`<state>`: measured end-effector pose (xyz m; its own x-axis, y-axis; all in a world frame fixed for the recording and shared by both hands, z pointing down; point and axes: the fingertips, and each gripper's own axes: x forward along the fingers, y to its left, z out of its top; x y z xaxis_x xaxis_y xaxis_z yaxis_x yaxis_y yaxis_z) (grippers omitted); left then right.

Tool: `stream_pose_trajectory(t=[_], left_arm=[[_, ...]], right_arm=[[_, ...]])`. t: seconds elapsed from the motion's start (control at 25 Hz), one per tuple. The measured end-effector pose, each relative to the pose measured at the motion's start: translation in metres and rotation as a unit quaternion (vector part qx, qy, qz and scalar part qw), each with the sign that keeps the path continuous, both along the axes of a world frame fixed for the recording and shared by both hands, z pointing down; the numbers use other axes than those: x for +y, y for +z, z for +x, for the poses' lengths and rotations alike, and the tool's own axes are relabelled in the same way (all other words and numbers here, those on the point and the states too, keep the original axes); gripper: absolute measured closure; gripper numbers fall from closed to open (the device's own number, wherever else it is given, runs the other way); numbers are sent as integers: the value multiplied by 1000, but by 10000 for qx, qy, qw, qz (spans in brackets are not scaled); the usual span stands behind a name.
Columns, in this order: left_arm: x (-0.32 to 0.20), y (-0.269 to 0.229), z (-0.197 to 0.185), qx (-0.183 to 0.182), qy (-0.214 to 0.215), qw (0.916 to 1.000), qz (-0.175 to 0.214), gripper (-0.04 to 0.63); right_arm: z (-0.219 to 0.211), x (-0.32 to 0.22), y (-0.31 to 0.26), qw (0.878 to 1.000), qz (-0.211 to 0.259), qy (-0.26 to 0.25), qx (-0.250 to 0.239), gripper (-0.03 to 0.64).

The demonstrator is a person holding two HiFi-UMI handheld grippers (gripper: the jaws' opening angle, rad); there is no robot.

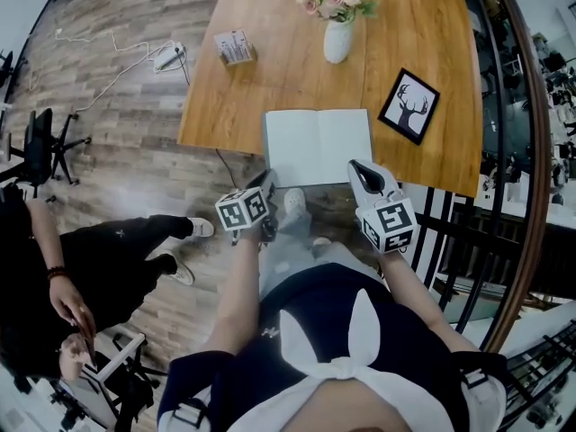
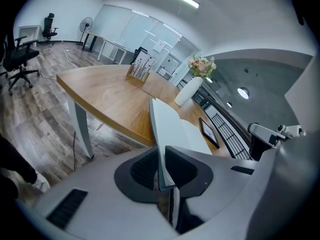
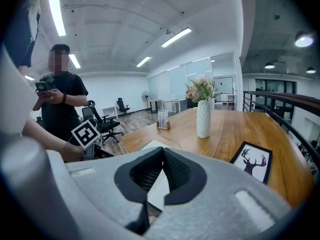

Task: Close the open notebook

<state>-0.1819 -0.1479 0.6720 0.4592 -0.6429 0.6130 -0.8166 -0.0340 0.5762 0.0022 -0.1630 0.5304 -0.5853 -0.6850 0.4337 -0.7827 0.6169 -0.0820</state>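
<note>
Closest to me, my left gripper (image 2: 161,156) has its jaws pinched onto the near edge of the open notebook's (image 1: 317,147) left leaf. It is a thin bite, right at the tips, and in the left gripper view the leaf stands tilted up. That is my worry: I cannot tell whether the cover or only a page is caught. A single sheet could crease or tear as I swing it over, or slide out of the pads and flop back flat.

The notebook lies at the near edge of the wooden table (image 1: 261,88) and looks to overhang it a little. A pull toward me, instead of an arc over the spine, could drag the whole book off.

My right gripper (image 3: 161,151) hangs just beside the right leaf with its jaws together on nothing — it pins nothing down, so the book is free to skid.

Further off, the deer picture (image 1: 409,106) sits near the right leaf and a sliding book might nudge it. The white vase (image 1: 337,39) and the card stand (image 1: 235,47) are well apart, which I judge safe.

As for pose, both forearms reach forward from my body. The grippers sit side by side at the table's near edge, each pointing forward and down — left at the notebook's near left corner, right at its near right corner.
</note>
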Motion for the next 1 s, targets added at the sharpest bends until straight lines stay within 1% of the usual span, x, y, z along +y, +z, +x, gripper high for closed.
stream_pose_trajectory(t=[0.48, 0.76, 1.0], left_arm=[[-7, -41, 18, -67, 216, 9987, 459, 546], [-8, -55, 27, -157, 320, 9975, 613, 548], [-9, -72, 34, -238, 507, 9954, 776, 548]], right_arm=[[17, -1, -8, 9997, 139, 185, -2, 618], [25, 2, -10, 9996, 153, 252, -17, 618], [23, 3, -13, 9995, 177, 263, -33, 618]])
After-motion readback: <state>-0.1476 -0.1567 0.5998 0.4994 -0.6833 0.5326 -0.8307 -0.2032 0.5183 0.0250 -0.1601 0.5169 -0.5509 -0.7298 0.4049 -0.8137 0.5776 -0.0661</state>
